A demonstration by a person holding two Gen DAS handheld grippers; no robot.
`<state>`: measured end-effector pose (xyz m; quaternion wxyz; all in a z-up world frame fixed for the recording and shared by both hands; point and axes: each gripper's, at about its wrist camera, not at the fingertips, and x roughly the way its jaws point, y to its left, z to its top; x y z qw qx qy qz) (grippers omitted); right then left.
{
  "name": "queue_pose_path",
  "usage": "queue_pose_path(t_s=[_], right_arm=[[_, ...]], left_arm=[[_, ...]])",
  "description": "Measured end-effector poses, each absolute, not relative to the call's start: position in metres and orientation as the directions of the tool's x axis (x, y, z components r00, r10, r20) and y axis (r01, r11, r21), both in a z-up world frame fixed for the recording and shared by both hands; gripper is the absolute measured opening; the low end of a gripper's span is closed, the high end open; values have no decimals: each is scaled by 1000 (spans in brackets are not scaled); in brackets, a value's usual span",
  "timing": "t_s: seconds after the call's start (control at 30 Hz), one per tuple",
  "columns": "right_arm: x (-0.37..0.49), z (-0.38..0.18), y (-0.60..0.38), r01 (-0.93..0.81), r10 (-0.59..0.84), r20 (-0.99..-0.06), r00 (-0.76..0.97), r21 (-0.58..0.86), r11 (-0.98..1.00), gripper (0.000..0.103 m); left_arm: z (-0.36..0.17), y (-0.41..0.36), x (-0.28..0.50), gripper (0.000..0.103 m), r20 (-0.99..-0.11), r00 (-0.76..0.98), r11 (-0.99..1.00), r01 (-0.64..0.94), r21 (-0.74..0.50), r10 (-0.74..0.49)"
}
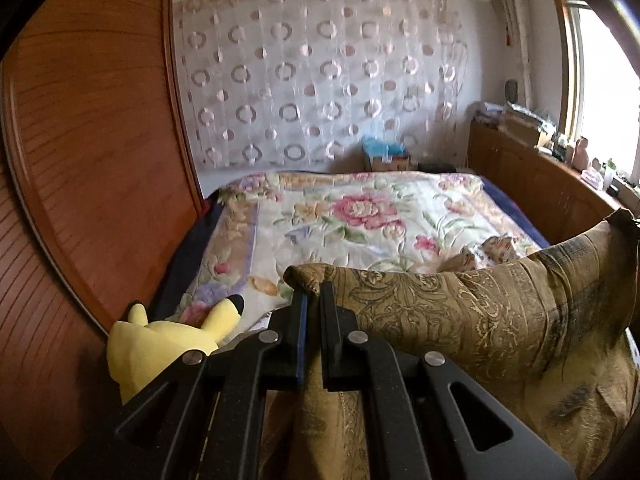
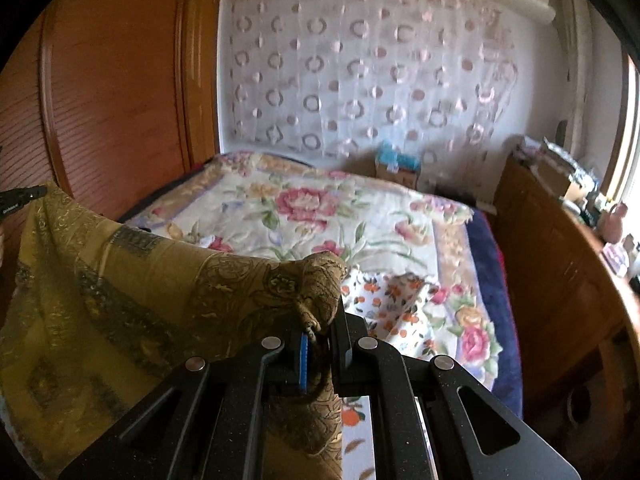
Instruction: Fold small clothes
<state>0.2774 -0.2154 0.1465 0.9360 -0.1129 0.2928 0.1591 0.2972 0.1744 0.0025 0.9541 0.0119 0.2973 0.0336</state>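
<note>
You are holding the gold patterned cloth up over the bed, its top edge running sideways between the left tongs and right tongs, each one pinching a corner tight.

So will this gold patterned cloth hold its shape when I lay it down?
Probably not: the gold cloth sags between the left tongs and right tongs, so it looks floppy. It bunches at both grips, likely thin and light.
</note>
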Motion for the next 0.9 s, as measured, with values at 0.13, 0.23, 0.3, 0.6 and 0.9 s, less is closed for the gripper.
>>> queue_pose_path(t_s=[0.13, 0.23, 0.3, 0.6, 0.9], right_arm=[[300, 130, -219, -363, 233, -613, 755, -96, 927, 8], [298, 118, -220, -362, 229, -627, 744, -90, 928, 8], [301, 106, -223, -358, 227, -635, 738, -84, 930, 8], [289, 84, -234, -328, 214, -651, 728, -57, 943, 51], [234, 57, -263, -307, 210, -718, 664, -6, 952, 51]], left_arm=[[-9, 172, 312, 6, -593, 802, 997, -46, 56, 70], [-16, 168, 314, 6, -600, 797, 997, -40, 70, 74], [-18, 165, 313, 6, -604, 793, 996, -34, 84, 78], [-25, 177, 301, 72, -628, 778, 1000, 13, 19, 2], [-49, 178, 241, 75, -650, 760, 1000, -11, -5, 5]])
